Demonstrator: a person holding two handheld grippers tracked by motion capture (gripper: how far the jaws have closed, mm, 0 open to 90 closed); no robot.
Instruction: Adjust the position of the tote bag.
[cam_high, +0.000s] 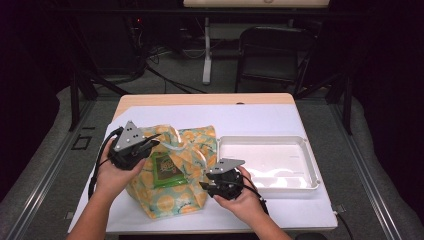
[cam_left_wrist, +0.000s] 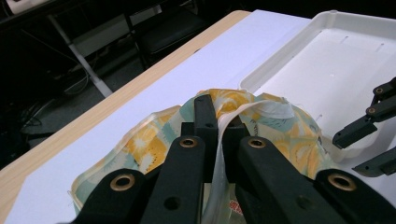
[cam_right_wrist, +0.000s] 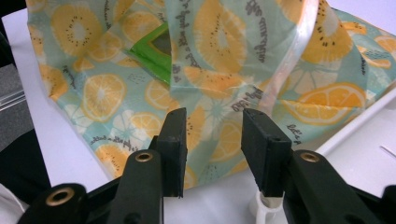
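The table (cam_high: 260, 117), pale wood under a white cover, carries everything; its near edge is cut off by the lower border of the high view. On the cover, to the right of the bag, lies a white tray (cam_high: 311, 167), shallow and rectangular, its long side running left to right across the table.

Just left of the tray, touching or almost touching its left end, sits the bag (cam_high: 170, 200), soft plastic printed with orange and kiwi slices on pale blue-green. It lies slumped, with its mouth and white handle (cam_left_wrist: 275, 110) toward the far side of the table and its closed bottom toward the person. Small dark script runs across the print in the right gripper view, but it is upside down and too blurred to read. Through the bag's open mouth shows a green packet (cam_high: 167, 170) with a yellow mark on it; its lettering cannot be made out, and most of it is hidden by the bag's folds.

The left gripper (cam_left_wrist: 219, 122) is above the bag's left upper edge, its jaws pressed together on the white handle strap. The right gripper (cam_right_wrist: 215, 140) is at the bag's right side, next to the tray's near-left corner, jaws spread with the bag's wall just beyond them and nothing clamped.
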